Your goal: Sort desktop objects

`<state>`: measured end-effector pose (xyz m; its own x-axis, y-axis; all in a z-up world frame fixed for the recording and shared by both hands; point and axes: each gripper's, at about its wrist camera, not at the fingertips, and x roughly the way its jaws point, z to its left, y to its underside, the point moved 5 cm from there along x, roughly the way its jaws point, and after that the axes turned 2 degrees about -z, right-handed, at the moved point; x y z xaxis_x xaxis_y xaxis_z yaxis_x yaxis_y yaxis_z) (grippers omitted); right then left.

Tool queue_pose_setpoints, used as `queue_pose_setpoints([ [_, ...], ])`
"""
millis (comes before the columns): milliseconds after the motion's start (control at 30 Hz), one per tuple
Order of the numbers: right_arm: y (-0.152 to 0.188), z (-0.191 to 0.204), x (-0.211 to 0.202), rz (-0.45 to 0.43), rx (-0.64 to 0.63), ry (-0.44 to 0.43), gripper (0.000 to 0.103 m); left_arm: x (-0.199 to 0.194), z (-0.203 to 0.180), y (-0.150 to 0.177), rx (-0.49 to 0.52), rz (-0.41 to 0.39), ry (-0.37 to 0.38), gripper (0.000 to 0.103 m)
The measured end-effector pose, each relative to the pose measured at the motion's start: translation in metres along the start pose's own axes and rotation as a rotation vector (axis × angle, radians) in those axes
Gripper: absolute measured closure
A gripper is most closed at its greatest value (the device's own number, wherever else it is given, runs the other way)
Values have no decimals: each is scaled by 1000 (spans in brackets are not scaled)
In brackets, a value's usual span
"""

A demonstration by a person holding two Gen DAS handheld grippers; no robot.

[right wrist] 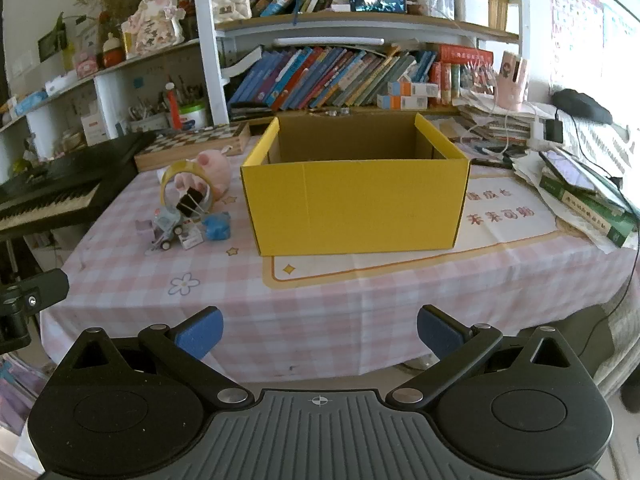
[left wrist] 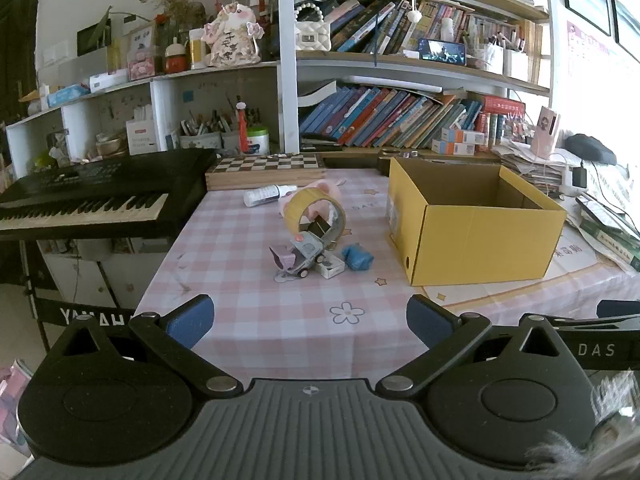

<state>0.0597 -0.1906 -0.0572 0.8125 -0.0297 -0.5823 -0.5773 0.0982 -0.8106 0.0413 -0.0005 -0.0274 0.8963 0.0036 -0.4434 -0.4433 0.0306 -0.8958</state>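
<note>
Left wrist view: the left hand-held gripper (left wrist: 310, 320) is hovering wide open and empty, the toy truck (left wrist: 301, 255) lying dead ahead. The right hand-held gripper (right wrist: 320, 330), equally open and empty, is facing the yellow box (right wrist: 356, 204); left is nearer.

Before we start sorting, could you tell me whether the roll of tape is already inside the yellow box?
No, the roll of tape stands on the tablecloth left of the yellow box.

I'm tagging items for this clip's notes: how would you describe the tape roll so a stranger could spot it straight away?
Start at the big yellow cardboard box on the pink checked tablecloth; just left of it lies a small heap of odds and ends. The tape roll stands on edge at the back of that heap, in front of a pink plush pig. It is the only ring there, yellowish, with a black binder clip showing through its hole.
</note>
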Motion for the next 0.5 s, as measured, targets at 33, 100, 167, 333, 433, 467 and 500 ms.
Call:
queue_pose_setpoints([
  [33, 0, 1, 0, 0, -3, -2, 0, 0, 0, 0, 1, 0, 0, 0],
  [100, 0, 1, -5, -2, -1, -5, 0, -1, -1, 1, 4, -4, -1, 0],
  [167, 0, 1, -5, -2, 0, -4, 0, -4, -2, -2, 9, -8, 4, 0],
  [333, 1, 1, -5, -2, 5, -3, 0, -4, -2, -1, 8, -8, 7, 0],
  [433, 1, 1, -5, -2, 5, -4, 0, -7, -3, -2, 5, -14, 21, 0],
  [467, 1, 1, -5, -2, 5, -4, 0, -8, -3, -2, 4, -16, 25, 0],
  [500, 1, 1, -5, -1, 6, -3, 0, -8, -3, -1, 2, -18, 30, 0],
])
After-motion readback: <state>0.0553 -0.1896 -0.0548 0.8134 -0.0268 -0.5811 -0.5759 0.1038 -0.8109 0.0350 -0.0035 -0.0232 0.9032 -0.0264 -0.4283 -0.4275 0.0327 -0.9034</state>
